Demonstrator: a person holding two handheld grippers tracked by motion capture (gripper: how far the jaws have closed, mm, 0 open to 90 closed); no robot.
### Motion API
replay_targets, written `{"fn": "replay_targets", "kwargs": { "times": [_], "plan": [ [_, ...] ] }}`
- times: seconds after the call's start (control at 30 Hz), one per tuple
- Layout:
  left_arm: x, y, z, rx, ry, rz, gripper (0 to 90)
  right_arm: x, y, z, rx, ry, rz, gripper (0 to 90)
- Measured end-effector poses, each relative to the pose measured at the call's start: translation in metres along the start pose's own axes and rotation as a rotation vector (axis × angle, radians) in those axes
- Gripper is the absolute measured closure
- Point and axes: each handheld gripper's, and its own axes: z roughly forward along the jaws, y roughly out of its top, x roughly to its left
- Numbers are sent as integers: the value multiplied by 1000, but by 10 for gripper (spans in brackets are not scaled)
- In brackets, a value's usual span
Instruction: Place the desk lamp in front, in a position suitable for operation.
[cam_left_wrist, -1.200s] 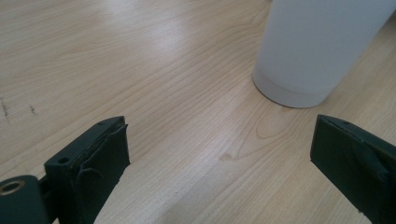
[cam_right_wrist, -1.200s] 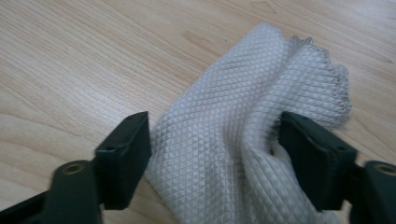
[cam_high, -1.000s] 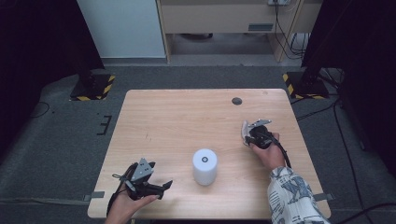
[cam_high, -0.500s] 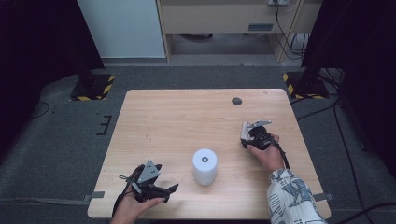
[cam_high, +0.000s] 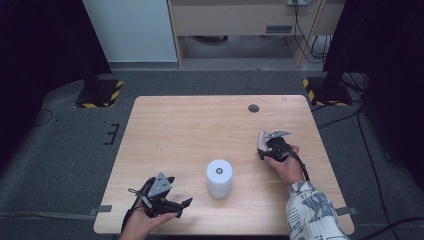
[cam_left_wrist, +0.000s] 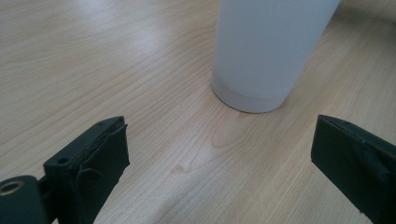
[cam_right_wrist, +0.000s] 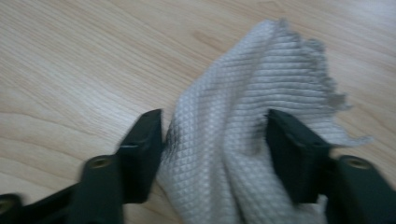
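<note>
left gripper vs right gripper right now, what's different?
The left gripper has its jaws wide apart with nothing between them, aimed at the white cup; the right gripper has a white cloth between its jaws, which have just been closing. The left sits near the table's front edge, the right farther up. Both are hand-held.

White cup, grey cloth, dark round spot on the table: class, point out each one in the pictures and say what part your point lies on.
White cup (cam_high: 219, 179), high view, on its side wall.
Grey cloth (cam_right_wrist: 243, 140), right gripper view, on its bunched middle between the tongs.
Dark round spot (cam_high: 253, 108), high view, on its middle.
</note>
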Motion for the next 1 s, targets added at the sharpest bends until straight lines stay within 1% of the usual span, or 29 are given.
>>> {"fn": "replay_targets", "kwargs": {
  "times": [0.03,0.07,0.1,0.13,0.17,0.2,0.23,0.3,0.33,0.37,0.4,0.43,0.47,0.5,0.53,0.57,0.6,0.63,0.67,0.7,0.73,0.77,0.8,0.83,0.87,0.9,0.93,0.97,1.0],
  "plan": [
    [0,0,0,-1,-1,1,34,-3,-1,-1,-2,-4,0,558],
    [-1,1,1,-5,-7,0,34,-7,-3,-3,0,1,4,632],
    [-1,1,1,-5,-7,0,34,-7,-3,-3,0,1,4,632],
    [-3,2,2,-11,-11,4,34,-9,-4,-4,0,-4,-6,691],
    [-4,2,3,-13,-15,11,32,-9,-4,-4,1,-6,-10,715],
    [-4,2,3,-13,-15,11,31,-9,-4,-4,1,-6,-10,715],
    [-6,4,3,-29,-19,18,30,-8,-4,-5,2,-13,-12,738],
    [-7,5,3,-35,-25,21,27,-9,-5,-6,-7,-10,6,748],
    [-9,9,5,-56,-42,37,24,-8,-6,-8,-24,10,14,750],
    [-9,9,5,-56,-42,37,23,-8,-7,-11,-38,27,21,751],
    [-9,11,7,-62,-49,40,23,-8,-7,-11,-38,27,21,751],
    [-10,13,9,-69,-58,42,23,-6,-7,-15,-49,38,26,752],
    [-11,15,11,-76,-64,42,23,-5,-7,-20,-60,60,23,752],
    [-13,19,16,-93,-61,52,28,0,-4,-34,-89,101,10,752],
    [-15,21,19,-105,-66,64,33,2,-3,-40,-99,121,5,752],
    [-15,23,20,-119,-63,77,32,6,0,-51,-121,150,-3,752],
    [-15,23,20,-119,-63,77,29,6,0,-51,-121,150,-3,752],
    [-14,26,23,-144,-64,75,30,14,5,-68,-153,200,-14,752],
    [-14,26,23,-144,-64,75,30,14,5,-68,-153,200,-14,752],
    [-13,27,28,-152,-88,50,30,25,9,-84,-160,243,-36,751],
    [-13,27,28,-152,-88,50,29,25,9,-84,-160,243,-36,751],
    [-16,29,33,-150,-104,65,27,34,12,-98,-173,278,-67,751],
    [-16,29,33,-150,-104,65,25,34,12,-98,-173,278,-67,751],
    [-21,30,36,-147,-111,90,21,43,18,-111,-193,317,-81,751],
    [-21,30,36,-147,-111,90,19,47,21,-116,-212,331,-86,751],
    [-25,31,40,-147,-105,111,18,51,24,-122,-223,347,-90,751],
    [-26,32,41,-149,-108,121,17,55,27,-126,-235,362,-97,751],
    [-26,32,41,-149,-108,121,16,60,30,-130,-242,372,-109,751],
    [-27,33,44,-156,-106,122,16,60,30,-130,-242,372,-109,751]
  ]
}}
